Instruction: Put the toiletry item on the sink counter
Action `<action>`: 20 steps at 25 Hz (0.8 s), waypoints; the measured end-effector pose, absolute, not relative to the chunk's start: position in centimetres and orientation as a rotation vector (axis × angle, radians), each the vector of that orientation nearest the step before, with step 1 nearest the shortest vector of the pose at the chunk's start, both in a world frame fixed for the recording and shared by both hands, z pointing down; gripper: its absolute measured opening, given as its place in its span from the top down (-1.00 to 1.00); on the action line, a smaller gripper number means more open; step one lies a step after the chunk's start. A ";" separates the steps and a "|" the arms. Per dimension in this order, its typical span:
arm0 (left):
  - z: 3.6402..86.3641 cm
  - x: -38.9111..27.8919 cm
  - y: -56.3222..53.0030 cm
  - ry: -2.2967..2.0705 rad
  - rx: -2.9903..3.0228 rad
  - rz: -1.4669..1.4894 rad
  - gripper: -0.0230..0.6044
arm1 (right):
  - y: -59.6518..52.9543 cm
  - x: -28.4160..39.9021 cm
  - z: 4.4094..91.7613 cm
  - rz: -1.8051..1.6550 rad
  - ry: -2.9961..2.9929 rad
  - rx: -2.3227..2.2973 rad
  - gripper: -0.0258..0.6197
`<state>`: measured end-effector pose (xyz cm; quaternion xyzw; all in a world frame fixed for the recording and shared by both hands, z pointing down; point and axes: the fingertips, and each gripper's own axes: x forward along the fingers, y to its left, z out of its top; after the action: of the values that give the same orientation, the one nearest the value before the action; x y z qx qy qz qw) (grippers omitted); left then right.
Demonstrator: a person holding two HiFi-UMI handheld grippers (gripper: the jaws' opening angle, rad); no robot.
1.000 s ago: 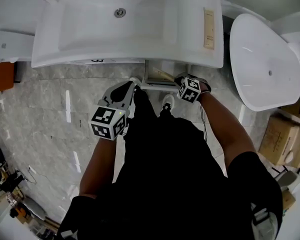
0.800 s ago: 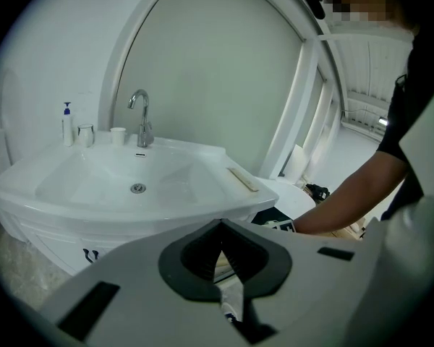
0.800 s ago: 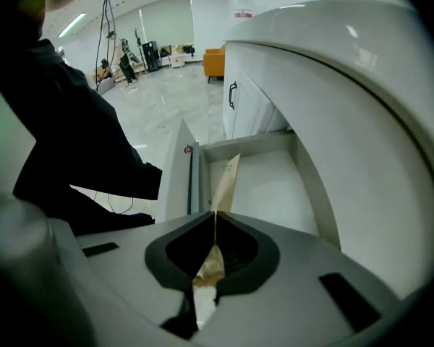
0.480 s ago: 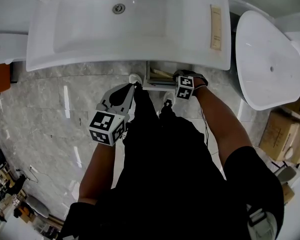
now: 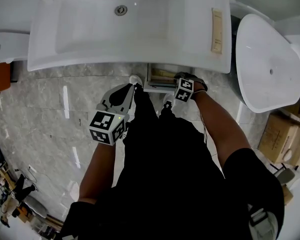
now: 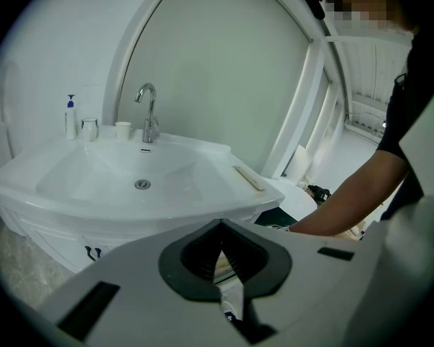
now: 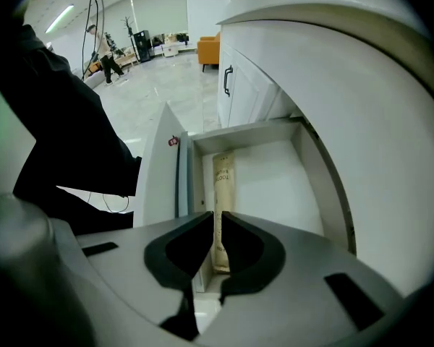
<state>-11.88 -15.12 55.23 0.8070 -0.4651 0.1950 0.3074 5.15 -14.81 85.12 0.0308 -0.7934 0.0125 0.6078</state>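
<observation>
Head view, my left gripper (image 5: 134, 86) at 8 o'clock of the open white drawer (image 5: 162, 77) under the white ceramic sink counter (image 5: 125, 24), right gripper (image 5: 178, 79) reaching into it, left gripper view, jaws pressed together, empty, right gripper view, jaws pinched on the long beige paper toiletry packet (image 7: 223, 179) lying in the drawer, pointing to 12 o'clock.

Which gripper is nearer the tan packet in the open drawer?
Right. The right gripper is at the drawer, jaws lined up with the tan packet. The left gripper hangs outside the drawer, off to its left by the person's leg.
</observation>
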 end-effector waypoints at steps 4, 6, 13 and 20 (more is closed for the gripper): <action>55.0 -11.6 -15.5 -1.233 2.146 0.507 0.94 | -15.0 4.9 83.8 0.040 -1.863 0.111 0.89; 54.8 -11.4 -15.7 -1.236 2.153 0.502 0.94 | -15.2 4.6 82.6 0.043 -1.892 0.137 0.89; 53.2 -10.0 -16.1 -1.230 2.199 0.486 0.94 | -15.8 3.4 76.3 0.102 -2.023 0.283 0.89; 51.2 -9.2 -17.1 -1.224 2.250 0.467 0.94 | -17.0 2.5 67.7 0.121 -2.174 0.425 0.89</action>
<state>-9.22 -17.05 51.21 0.8331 -0.4533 0.1730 0.2655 2.46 -17.01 67.75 0.1715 -0.8774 0.0488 0.4455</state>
